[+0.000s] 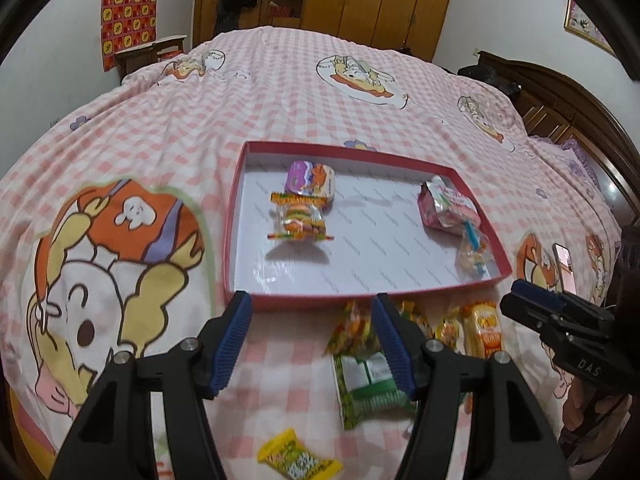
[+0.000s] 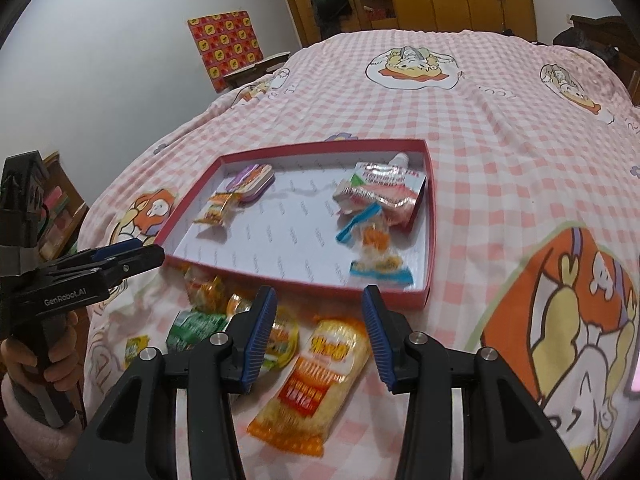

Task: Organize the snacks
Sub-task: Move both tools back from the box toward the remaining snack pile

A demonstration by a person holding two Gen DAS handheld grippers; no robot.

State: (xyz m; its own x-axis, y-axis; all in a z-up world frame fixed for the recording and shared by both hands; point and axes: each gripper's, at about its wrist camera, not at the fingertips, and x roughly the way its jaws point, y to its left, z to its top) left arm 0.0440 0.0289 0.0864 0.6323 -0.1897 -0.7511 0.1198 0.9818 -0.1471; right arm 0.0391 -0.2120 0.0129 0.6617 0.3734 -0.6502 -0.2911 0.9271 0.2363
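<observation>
Both tongs gape empty over the pink checked bedspread (image 2: 460, 128): right gripper (image 2: 320, 336) straddles the orange-yellow cracker packet (image 2: 316, 376) by the shallow red-rimmed cardboard tray's (image 2: 430, 240) near edge, left gripper (image 1: 312, 340) probably near the blurred green wrapper (image 1: 368, 392); drop squarely, pinch mid-pack.

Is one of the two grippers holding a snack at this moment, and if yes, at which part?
Nothing is held. The left gripper and the right gripper are both open and empty, above the snacks lying on the bed before the box.
</observation>
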